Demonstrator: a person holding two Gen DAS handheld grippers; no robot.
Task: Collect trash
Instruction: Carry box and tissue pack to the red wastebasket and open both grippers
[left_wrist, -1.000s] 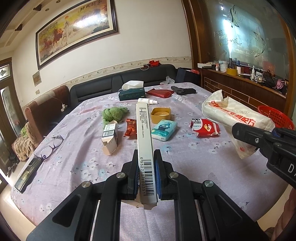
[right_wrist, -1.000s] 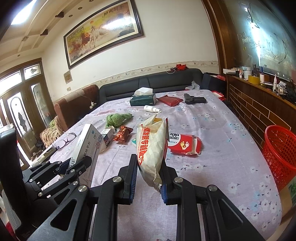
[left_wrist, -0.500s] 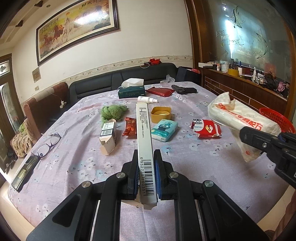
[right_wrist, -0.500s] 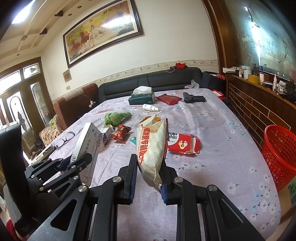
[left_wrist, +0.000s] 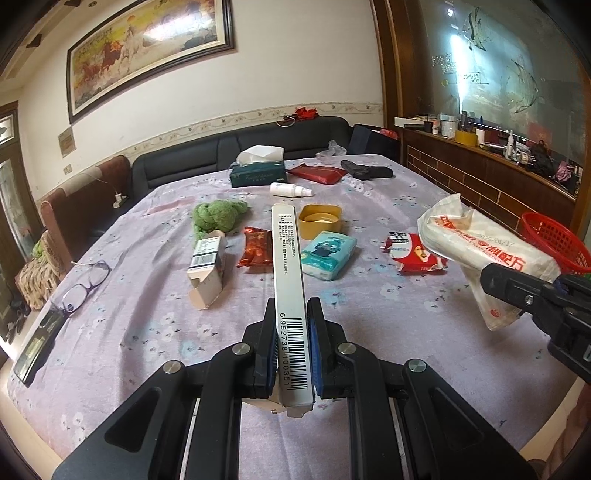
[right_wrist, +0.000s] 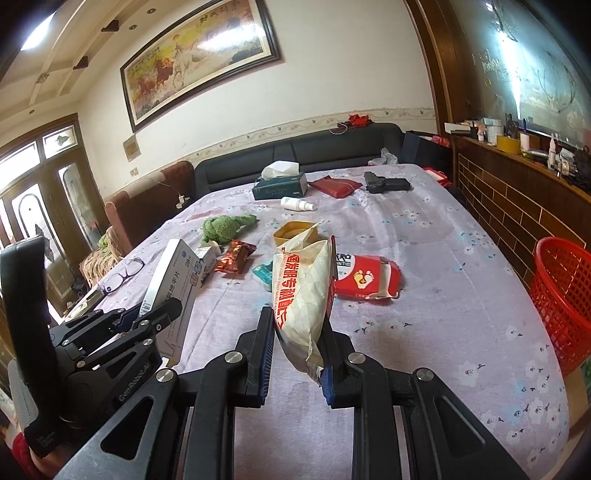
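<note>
My left gripper is shut on a long white box with a barcode, which points forward over the purple flowered tablecloth. In the right wrist view the same left gripper and the box show at the lower left. My right gripper is shut on a white snack bag with red lettering, held above the table. That bag also hangs at the right of the left wrist view. A red mesh basket stands off the table's right edge.
On the table lie a red footprint packet, a red-brown wrapper, a small open carton, a teal tissue pack, a yellow tub, a green plush, glasses, a phone and a tissue box.
The left gripper with the box has drifted slightly forward over the table. The right gripper and its bag stay about where they were. Both grips are unchanged.
</note>
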